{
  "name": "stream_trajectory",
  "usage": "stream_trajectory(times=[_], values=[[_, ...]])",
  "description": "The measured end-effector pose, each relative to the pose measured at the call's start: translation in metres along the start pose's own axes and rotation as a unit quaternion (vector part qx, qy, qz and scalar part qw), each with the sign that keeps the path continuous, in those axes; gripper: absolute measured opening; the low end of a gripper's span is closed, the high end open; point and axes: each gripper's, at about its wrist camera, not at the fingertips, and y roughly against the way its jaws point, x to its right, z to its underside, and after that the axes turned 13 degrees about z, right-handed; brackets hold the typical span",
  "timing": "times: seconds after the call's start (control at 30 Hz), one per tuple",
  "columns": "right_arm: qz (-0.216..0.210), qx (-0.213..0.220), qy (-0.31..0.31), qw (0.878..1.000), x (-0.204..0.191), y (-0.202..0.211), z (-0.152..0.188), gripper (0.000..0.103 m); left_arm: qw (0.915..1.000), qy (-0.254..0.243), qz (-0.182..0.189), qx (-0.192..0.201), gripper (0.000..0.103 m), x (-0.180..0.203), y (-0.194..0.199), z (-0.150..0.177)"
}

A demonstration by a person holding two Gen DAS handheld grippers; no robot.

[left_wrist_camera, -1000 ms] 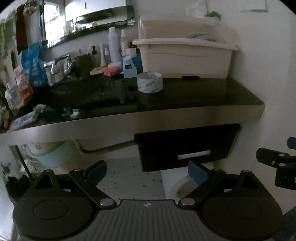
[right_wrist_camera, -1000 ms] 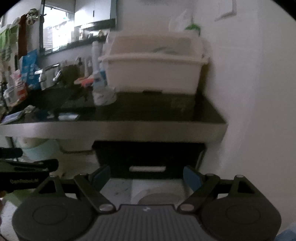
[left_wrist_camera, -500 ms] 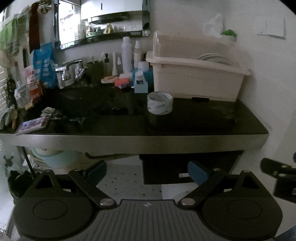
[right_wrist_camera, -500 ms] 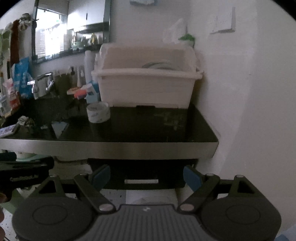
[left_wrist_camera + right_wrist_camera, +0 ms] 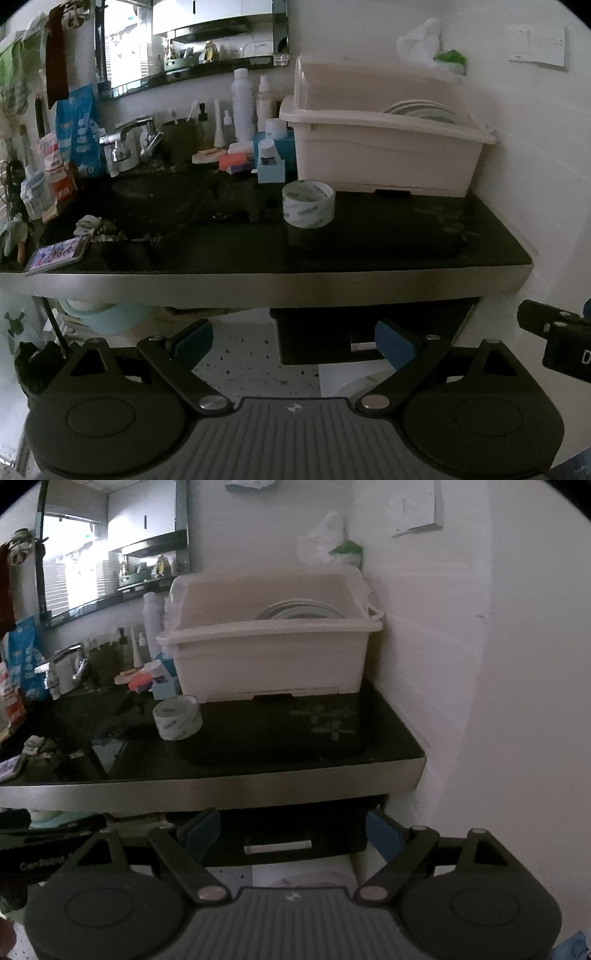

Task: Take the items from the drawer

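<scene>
**Below the counter edge: both grippers spread wide, holding nothing, drawer shut**

Low in the frame of the left wrist view, left gripper held level and pointing forward, blue pads far apart, nothing between them. Behind the gap, at lower centre, the dark drawer under the steel-edged counter, front flush and closed, with a pale handle partly hidden by the right-hand pad. Well apart from the drawer, not touching it. At the right edge of the same frame, part of the right gripper seen from the side, about level with the left one.

Low in the frame of the right wrist view, right gripper also level and facing forward, fingers spread wide and empty. Drawer right between the two pads at bottom centre, its handle fully visible as a light horizontal bar. Contents of the drawer not visible from either camera. At the lower left edge of this frame, a dark piece of the left gripper, blurred.

On the counter top, at the centre of the left view, a roll of tape standing on its side face, just in front of the cream dish rack with plates inside. At centre left, a chrome tap, bottles and small boxes near it. At the far left edge of the counter, a phone lying flat with lit screen. At upper left, a mirror. Speckled floor under the counter, between the left gripper's pads.
</scene>
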Motion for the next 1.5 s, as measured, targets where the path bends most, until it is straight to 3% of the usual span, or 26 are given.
stream_trajectory(times=[1.5], values=[[-0.037,0.004,0.025,0.999,-0.014,0.008,0.009,0.086,0.9997,-0.004,0.003,-0.024,0.095,0.004,-0.014,-0.001]])
